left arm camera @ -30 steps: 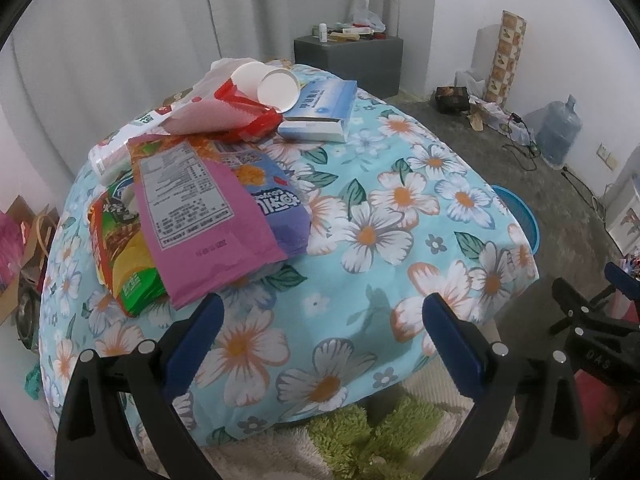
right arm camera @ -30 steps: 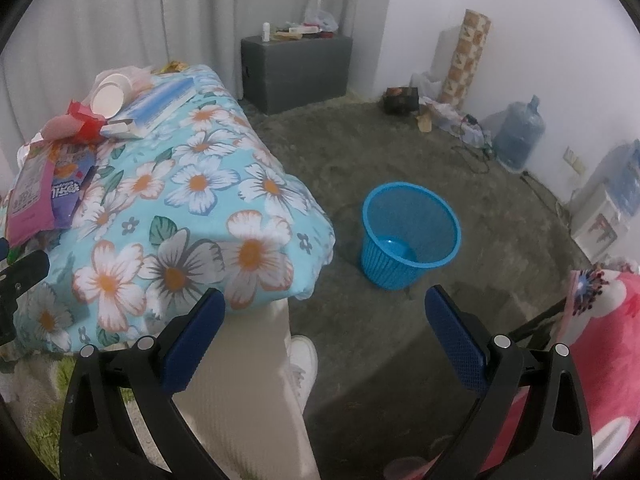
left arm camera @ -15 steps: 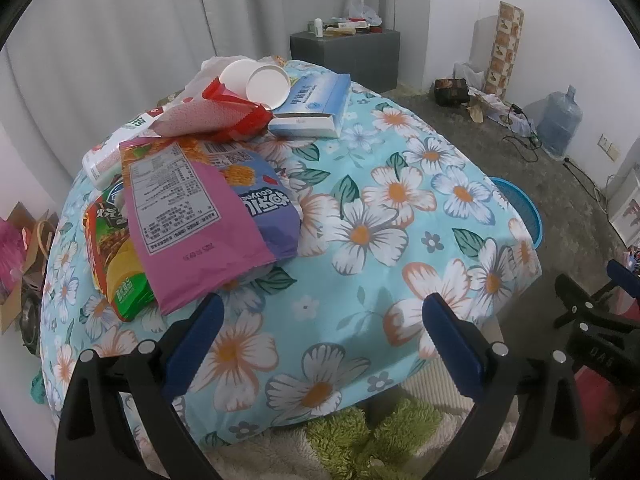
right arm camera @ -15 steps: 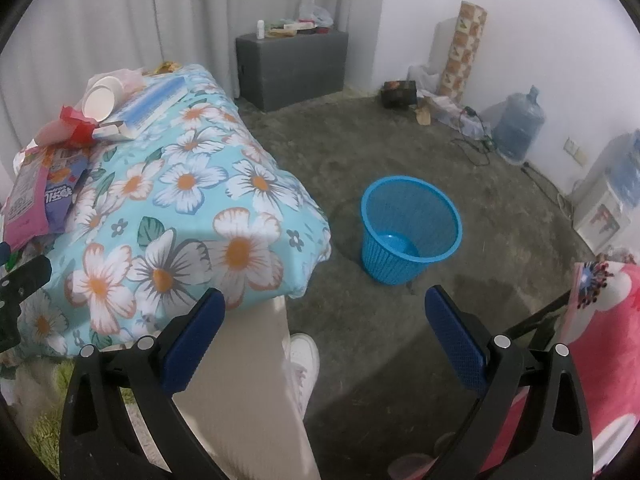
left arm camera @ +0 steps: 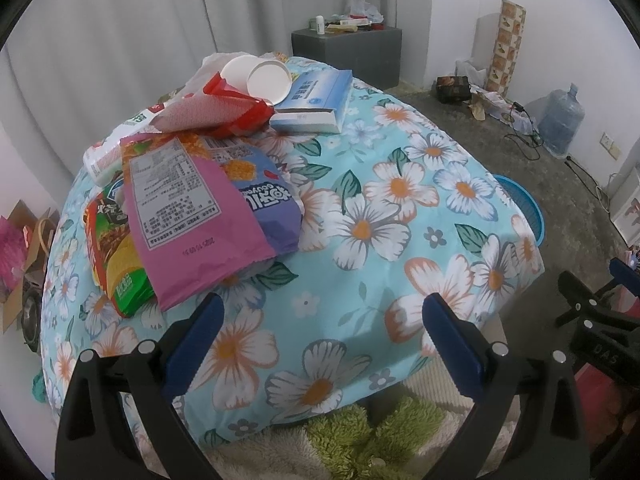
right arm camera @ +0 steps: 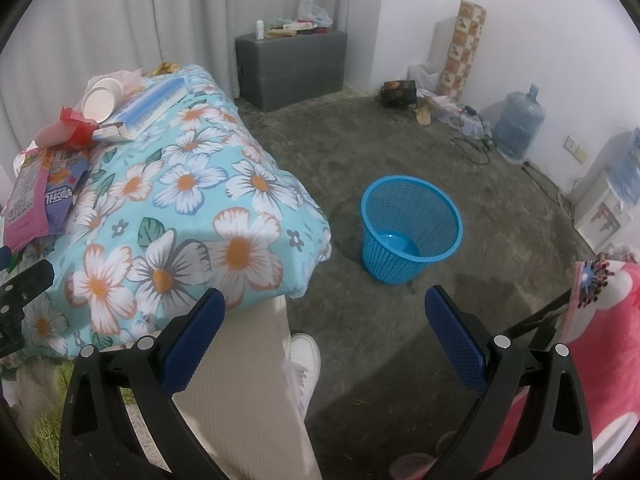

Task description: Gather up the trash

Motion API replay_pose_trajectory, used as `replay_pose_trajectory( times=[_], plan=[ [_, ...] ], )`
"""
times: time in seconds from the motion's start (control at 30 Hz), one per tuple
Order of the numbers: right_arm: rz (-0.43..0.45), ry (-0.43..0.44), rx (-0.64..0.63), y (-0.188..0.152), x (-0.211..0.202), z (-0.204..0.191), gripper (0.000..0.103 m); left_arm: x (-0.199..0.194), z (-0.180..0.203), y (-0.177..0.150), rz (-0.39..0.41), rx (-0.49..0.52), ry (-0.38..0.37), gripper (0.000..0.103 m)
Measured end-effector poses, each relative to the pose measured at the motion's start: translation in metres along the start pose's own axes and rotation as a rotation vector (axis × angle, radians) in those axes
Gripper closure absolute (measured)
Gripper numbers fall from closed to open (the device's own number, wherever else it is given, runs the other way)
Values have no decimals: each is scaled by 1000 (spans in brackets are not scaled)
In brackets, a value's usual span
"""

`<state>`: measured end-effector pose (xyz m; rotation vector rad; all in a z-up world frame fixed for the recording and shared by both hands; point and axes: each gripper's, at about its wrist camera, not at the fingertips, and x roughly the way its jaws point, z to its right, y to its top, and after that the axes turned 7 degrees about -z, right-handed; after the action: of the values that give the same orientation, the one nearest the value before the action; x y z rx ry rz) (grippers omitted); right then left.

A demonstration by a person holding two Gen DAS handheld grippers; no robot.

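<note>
A pile of trash lies on the flowered tablecloth: a pink snack bag on a purple bag, a green and yellow bag, a red wrapper, a white paper cup and a blue tissue box. My left gripper is open and empty, near the table's front edge, right of the pink bag. My right gripper is open and empty, over the floor by the table corner. A blue mesh basket stands on the floor beyond it.
A person's beige trouser leg and white shoe stand between the table and the basket. A grey cabinet, a water jug and cables line the far wall. A pink blanket is at right.
Both views have shifted slightly, as the grippers rose and tilted a little. Both stay open; nothing on the table has moved.
</note>
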<state>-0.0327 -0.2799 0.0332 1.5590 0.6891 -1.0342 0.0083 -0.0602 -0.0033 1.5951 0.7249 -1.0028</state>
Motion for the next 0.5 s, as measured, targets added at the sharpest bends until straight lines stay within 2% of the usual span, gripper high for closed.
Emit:
replay_pose_trajectory(
  times=[0.33,0.5],
  plan=[
    [37,4,-5,5,-8,-6,8,-2,-12,-1,8,-38,-7,6],
    [118,5,-42,17,-23,-24,8,-8,-46,5,45,-141,2,6]
  ],
)
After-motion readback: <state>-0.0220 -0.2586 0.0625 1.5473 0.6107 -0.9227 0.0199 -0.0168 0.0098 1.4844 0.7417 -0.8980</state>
